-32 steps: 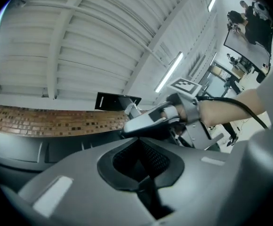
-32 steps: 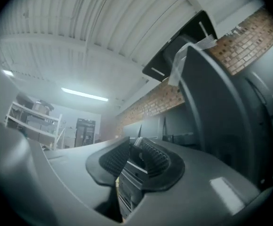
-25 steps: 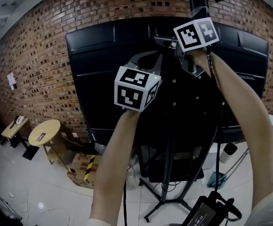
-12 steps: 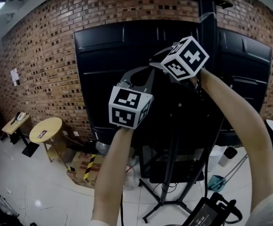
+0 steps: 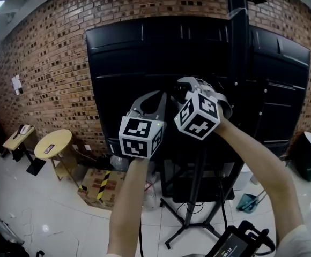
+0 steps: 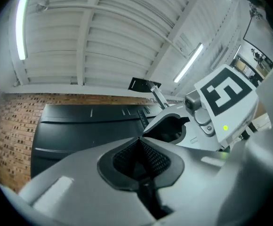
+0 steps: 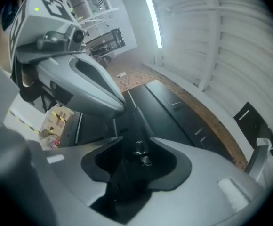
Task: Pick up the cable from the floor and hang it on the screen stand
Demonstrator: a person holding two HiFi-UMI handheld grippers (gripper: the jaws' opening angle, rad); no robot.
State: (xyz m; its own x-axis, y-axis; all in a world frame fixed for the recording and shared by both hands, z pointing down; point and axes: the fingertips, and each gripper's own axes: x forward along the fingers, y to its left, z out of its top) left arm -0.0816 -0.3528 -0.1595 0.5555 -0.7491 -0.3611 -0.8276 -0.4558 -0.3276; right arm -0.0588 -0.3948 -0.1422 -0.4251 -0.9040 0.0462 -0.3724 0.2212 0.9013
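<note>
We judge cable light, limp; hold mid-run, drape over stand (image 5: pixel 237 36). Left tongs (image 6: pixel 139 140) together; right tongs (image 7: pixel 135 138) just opening, nothing seen between.

no text reads clearly. the black device (image 5: pixel 236 243) at the head view's bottom edge carries white print, too small and cut off to make out. a paper sheet (image 5: pixel 16 83) on the brick wall (image 5: pixel 53 52) is unreadable. the cardboard box (image 5: pixel 97 189) bears yellow-black striped tape.

The white tiled floor (image 5: pixel 48 218) lies far below the left gripper (image 5: pixel 154 99). A taped cardboard box (image 5: pixel 99 185) sits beneath it, a round yellow table (image 5: pixel 53 146) to its left, and the screen stand's legs (image 5: pixel 190 226) to its right.
</note>
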